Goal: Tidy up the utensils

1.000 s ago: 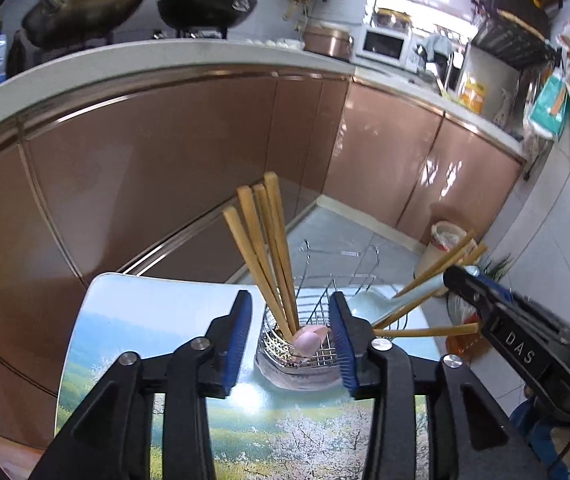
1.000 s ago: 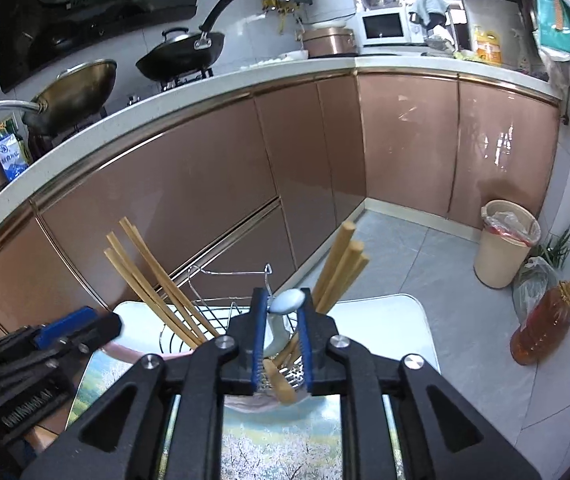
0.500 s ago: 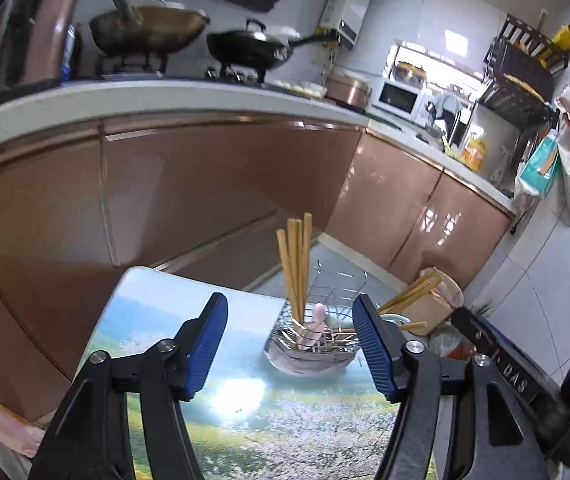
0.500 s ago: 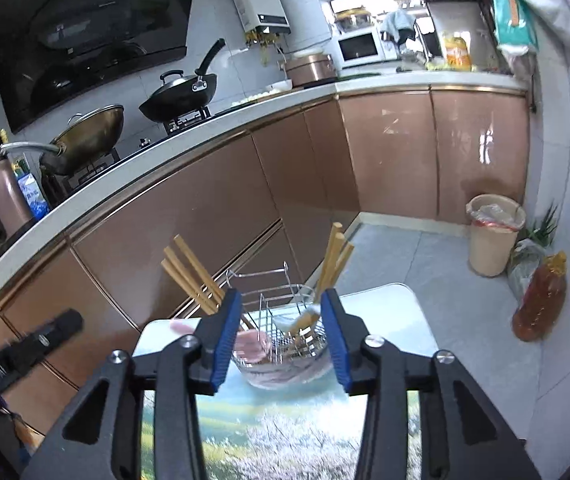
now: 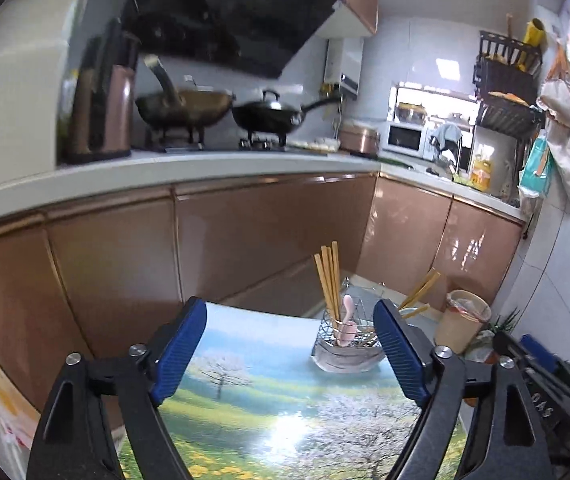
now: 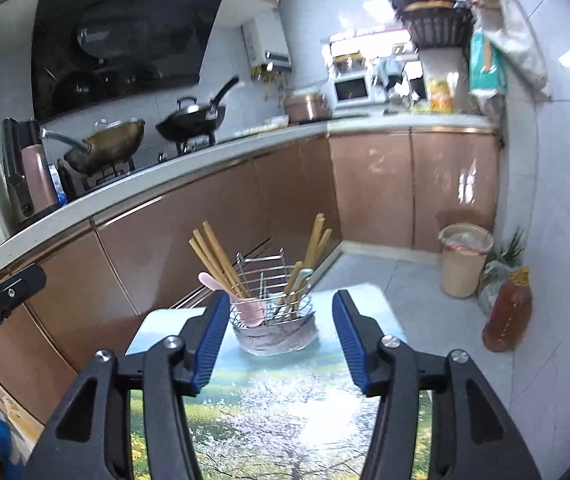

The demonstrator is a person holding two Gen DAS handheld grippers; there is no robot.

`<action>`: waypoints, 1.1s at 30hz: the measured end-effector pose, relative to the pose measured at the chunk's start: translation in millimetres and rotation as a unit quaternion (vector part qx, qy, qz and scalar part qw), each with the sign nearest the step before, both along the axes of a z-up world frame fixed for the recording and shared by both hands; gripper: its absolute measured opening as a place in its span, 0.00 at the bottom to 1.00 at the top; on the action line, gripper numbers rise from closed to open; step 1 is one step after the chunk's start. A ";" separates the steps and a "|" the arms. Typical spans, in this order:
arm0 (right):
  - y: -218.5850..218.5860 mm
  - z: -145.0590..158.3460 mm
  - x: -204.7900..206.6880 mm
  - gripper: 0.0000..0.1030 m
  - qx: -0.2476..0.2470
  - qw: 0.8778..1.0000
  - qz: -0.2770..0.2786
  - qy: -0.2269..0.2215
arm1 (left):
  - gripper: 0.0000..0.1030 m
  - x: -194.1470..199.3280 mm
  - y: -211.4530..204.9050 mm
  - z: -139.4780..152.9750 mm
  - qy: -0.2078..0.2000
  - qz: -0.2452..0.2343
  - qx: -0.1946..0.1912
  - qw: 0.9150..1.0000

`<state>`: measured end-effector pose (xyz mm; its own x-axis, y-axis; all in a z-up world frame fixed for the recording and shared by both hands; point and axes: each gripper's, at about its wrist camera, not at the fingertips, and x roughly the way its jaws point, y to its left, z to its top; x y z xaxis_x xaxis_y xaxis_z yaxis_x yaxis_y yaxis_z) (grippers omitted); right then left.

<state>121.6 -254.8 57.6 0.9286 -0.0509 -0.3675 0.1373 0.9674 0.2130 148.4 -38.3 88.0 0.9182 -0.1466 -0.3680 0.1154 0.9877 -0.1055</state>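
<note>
A wire utensil rack stands at the far end of a table with a landscape print. It holds wooden chopsticks, a pink spoon and other utensils. My left gripper is open and empty, well back from the rack. My right gripper is open and empty, its fingers either side of the rack but short of it.
Brown kitchen cabinets and a white counter with woks run behind the table. A bin and an oil bottle stand on the floor to the right. The right gripper's body shows at the lower right.
The right gripper let go of the spoon in the rack and opened wide. Both grippers opened wider, pulled back and rose away from the rack.
</note>
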 end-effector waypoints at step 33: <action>41.4 -32.9 -106.2 0.73 -0.109 0.992 -0.016 -0.059 | 1.00 -126.3 27.5 -33.5 -0.109 0.019 0.062 0.992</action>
